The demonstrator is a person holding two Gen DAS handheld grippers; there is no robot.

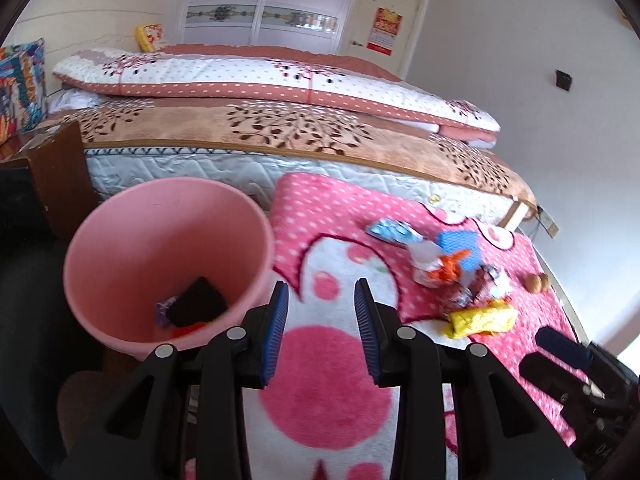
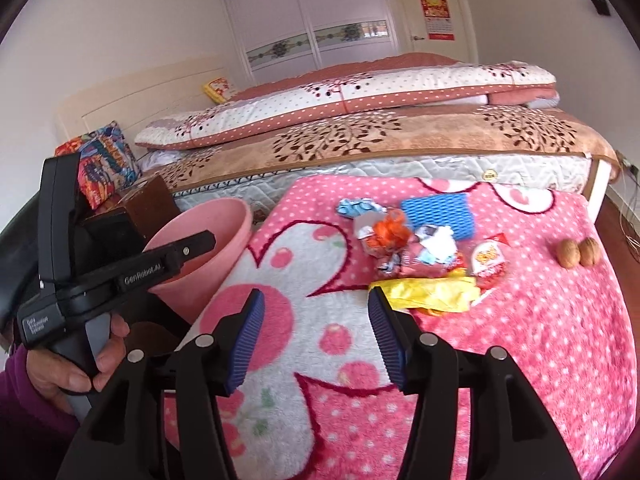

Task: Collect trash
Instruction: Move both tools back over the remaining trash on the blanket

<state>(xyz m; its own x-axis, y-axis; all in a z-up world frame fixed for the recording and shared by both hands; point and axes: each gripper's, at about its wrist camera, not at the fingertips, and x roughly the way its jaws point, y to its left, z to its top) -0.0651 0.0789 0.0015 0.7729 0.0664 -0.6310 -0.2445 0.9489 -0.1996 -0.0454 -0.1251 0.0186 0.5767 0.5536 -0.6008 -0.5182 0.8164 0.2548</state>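
Observation:
A pink bin (image 1: 120, 248) stands left of a pink blanket (image 1: 332, 400) and holds a black piece (image 1: 196, 302) and small scraps. My left gripper (image 1: 322, 292) is open and empty, just right of the bin rim. A pile of wrappers lies on the blanket: a yellow wrapper (image 2: 436, 292), an orange scrap (image 2: 390, 230), a light blue wrapper (image 2: 354, 206), a blue foam net (image 2: 436, 210), a red-and-white packet (image 2: 488, 260). My right gripper (image 2: 316, 304) is open and empty, its right finger close to the yellow wrapper. The bin also shows in the right wrist view (image 2: 224, 232).
Two walnuts (image 2: 578, 253) lie on the blanket right of the pile. A bed with folded quilts (image 2: 360, 92) runs behind. A brown wooden block (image 1: 60, 176) stands beside the bin. The left gripper (image 2: 168, 262) is held by a hand at the left.

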